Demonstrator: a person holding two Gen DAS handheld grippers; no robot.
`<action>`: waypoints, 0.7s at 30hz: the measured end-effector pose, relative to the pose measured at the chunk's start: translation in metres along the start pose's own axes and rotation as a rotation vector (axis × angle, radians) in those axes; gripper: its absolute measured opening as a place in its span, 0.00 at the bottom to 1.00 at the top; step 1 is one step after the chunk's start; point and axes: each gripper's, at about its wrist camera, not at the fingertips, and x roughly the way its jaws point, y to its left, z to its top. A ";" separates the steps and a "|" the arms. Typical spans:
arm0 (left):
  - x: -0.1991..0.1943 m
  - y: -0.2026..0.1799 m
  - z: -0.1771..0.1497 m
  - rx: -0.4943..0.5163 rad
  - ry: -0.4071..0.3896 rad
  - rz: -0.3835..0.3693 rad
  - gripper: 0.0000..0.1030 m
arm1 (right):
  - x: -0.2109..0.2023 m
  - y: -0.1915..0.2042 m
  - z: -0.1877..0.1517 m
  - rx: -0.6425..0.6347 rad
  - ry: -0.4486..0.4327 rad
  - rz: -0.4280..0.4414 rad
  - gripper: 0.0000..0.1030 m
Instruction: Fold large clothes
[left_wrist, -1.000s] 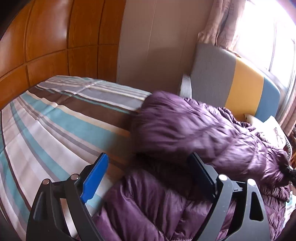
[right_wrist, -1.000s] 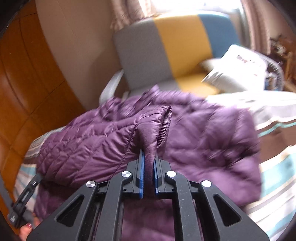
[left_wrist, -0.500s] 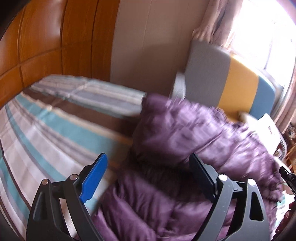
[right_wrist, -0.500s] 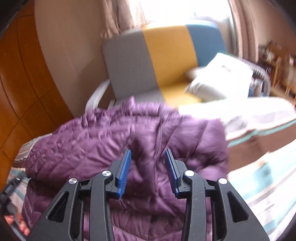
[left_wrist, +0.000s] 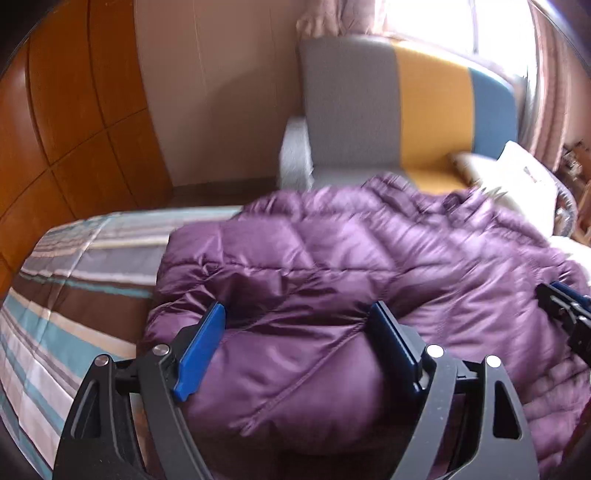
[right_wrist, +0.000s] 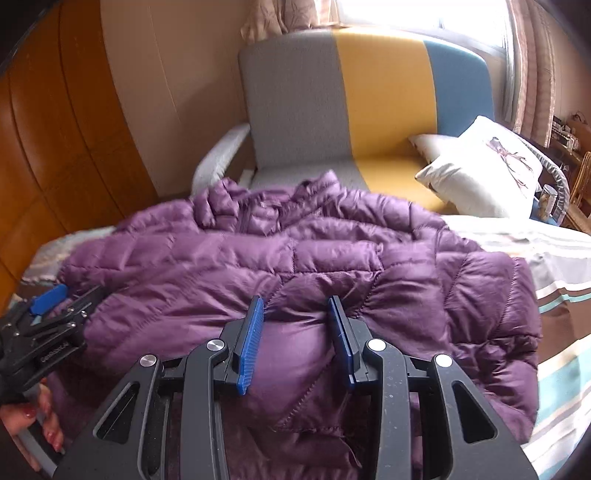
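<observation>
1. The left tongs (left_wrist: 297, 347) stand wide apart and have just been narrowing a little; a puffy bulge of the purple down jacket (left_wrist: 332, 266) swells up between the blue pads (left_wrist: 201, 350), but I see no pinch on the fabric, so they are released.
2. The right tongs (right_wrist: 295, 343) are partly spread and grasp nothing. They have just let go: the fold of jacket they pinched a moment ago now lies loose, with a soft hump of quilting between the pads, which do not press it.
3. The jacket lies spread across the striped bed (left_wrist: 74, 295), folded over on itself, its collar and zip at the far edge toward the sofa. Both tongs sit at its near edge, the left toward the wooden headboard (left_wrist: 55, 110) side, the right toward the open stretch of bed.
4. In the right wrist view a hand (right_wrist: 33, 421) with red-painted nails grips the handle of the left tongs at the lower left corner.
5. Beyond the bed stands a sofa (right_wrist: 369, 92) in grey, yellow and blue panels, and a white cushion (right_wrist: 487, 166) rests on its seat.
6. Bright window light and pale curtains (right_wrist: 532, 66) fill the space behind the sofa.
</observation>
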 end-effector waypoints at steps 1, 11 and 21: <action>0.007 0.005 -0.005 -0.020 0.012 -0.025 0.79 | 0.007 0.001 -0.004 -0.006 0.016 -0.003 0.35; 0.012 0.000 -0.009 -0.019 0.036 -0.015 0.79 | 0.023 0.005 -0.019 -0.035 0.013 -0.037 0.35; -0.021 -0.004 0.024 -0.034 -0.042 -0.018 0.90 | -0.013 -0.003 0.016 -0.003 -0.069 0.021 0.35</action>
